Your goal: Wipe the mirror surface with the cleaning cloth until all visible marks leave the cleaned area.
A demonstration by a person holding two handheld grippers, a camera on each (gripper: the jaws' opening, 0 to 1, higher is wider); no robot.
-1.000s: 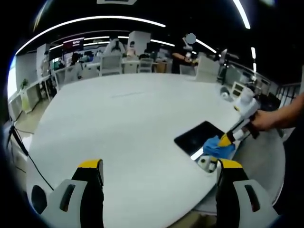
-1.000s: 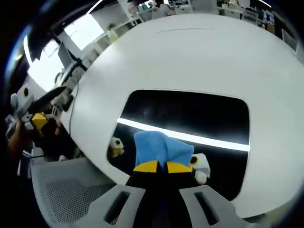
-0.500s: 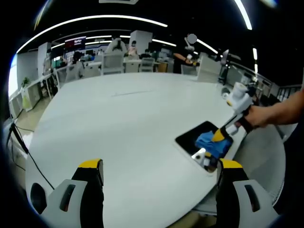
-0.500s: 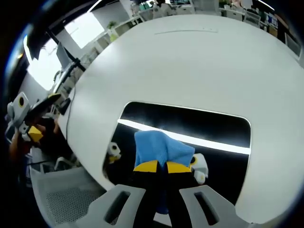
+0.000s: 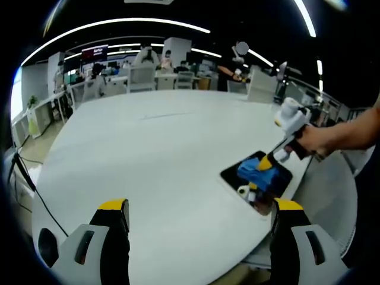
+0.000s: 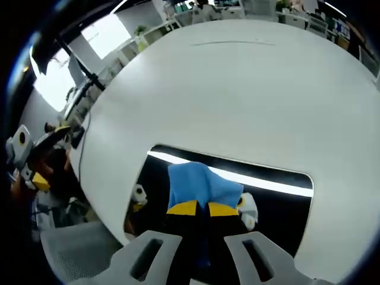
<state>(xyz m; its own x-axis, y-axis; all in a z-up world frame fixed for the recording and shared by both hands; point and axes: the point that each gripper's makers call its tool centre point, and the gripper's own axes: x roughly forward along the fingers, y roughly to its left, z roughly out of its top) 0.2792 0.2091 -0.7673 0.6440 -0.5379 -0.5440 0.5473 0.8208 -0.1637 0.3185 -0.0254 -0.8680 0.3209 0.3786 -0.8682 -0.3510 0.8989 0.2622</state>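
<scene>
Left gripper view looks across the big white table [image 5: 160, 154], which takes up most of what I see, with an office of desks and chairs behind it under long ceiling lights. Near the table's right edge lies the dark mirror [image 5: 279, 178], a rounded rectangle flat on the tabletop. My right gripper [image 5: 265, 163] reaches down onto it from the right, held in my hand [image 5: 314, 141], and the blue cleaning cloth [image 5: 255, 170] sits bunched under its yellow tips against the glass. My left gripper [image 5: 199, 208] hangs above the near part of the table, well apart from the mirror, its 2 yellow-tipped jaws spread wide with nothing between them. In the right gripper view, the mirror [image 6: 279, 208] spans the lower half and reflects a bright strip of ceiling light; my right gripper [image 6: 205, 208] has its 2 jaws closed together on the cleaning cloth [image 6: 199, 184], which is pressed onto the mirror's near-left part. The left gripper [image 6: 27, 169] shows at the far left edge.
</scene>
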